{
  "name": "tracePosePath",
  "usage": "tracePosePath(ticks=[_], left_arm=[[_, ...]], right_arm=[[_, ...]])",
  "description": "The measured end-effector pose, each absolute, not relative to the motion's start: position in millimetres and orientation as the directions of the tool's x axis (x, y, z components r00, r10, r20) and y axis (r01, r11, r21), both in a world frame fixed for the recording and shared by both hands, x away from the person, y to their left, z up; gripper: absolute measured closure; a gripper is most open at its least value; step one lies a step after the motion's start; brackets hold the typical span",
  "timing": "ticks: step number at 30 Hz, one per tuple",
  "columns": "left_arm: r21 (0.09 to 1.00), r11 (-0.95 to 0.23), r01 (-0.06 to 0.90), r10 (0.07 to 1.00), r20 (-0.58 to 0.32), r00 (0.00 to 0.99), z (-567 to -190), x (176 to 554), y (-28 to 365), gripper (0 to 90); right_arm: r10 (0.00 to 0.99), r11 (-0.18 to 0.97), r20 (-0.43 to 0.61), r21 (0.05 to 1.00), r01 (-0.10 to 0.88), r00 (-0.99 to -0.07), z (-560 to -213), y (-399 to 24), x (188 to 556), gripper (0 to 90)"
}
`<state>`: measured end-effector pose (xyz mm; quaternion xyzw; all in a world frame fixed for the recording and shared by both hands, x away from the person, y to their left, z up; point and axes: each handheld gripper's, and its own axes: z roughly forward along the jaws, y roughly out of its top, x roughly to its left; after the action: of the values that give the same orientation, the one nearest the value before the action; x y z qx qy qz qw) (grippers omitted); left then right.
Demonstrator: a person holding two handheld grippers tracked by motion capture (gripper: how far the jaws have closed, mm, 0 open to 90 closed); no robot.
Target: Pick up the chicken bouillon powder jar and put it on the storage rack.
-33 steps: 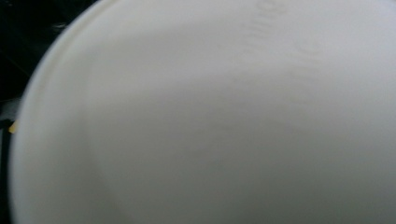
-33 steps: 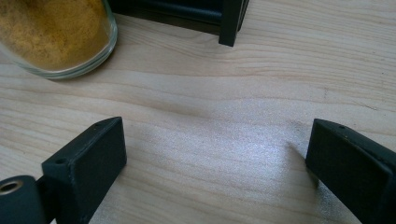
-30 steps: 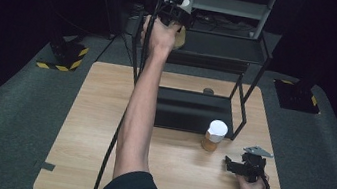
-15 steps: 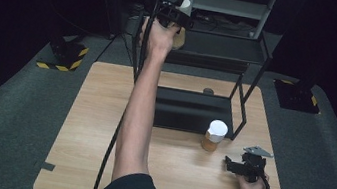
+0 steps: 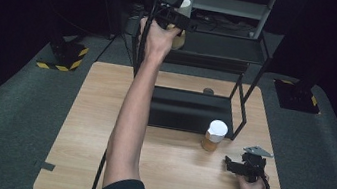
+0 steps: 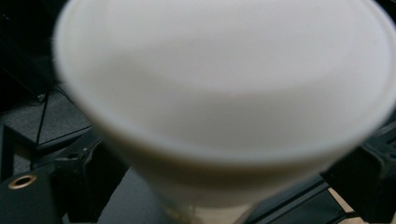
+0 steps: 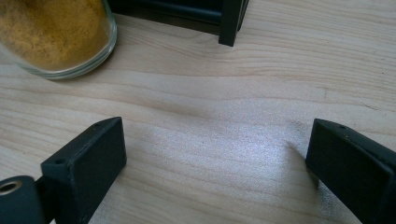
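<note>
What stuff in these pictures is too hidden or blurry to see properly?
- The left gripper: in its own view a blurred white lid covers its jaws, so open or shut is unclear.
- That jar's contents: hidden behind the hand in the high view.
- The jar near the right gripper: cut off by the top edge of the right gripper view.
- The small dark thing on the table: too small to identify.

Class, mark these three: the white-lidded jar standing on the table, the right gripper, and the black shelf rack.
jar [image 5: 214, 134], high view, on its white lid.
right gripper [image 7: 215, 163], right gripper view, midway between its open jaws.
shelf rack [image 5: 224, 46], high view, on a dark shelf.
</note>
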<state>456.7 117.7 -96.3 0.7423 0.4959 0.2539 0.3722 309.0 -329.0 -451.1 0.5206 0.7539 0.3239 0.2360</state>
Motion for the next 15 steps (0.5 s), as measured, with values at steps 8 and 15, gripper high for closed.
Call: tracePosePath(ticks=[8,15], left_arm=[[0.82,-0.222,0.528,0.913,-0.015,0.407,-99.3,437.0,133.4,5.6],[0.824,-0.226,0.52,0.902,-0.024,0.43,-103.2,418.3,143.5,5.1]], right_arm=[[0.938,0.248,-0.018,0.734,0.632,-0.346,-451.1,-329.0,309.0,4.1],[0.938,0.247,-0.018,0.734,0.632,-0.346,-451.1,-329.0,309.1,4.2]])
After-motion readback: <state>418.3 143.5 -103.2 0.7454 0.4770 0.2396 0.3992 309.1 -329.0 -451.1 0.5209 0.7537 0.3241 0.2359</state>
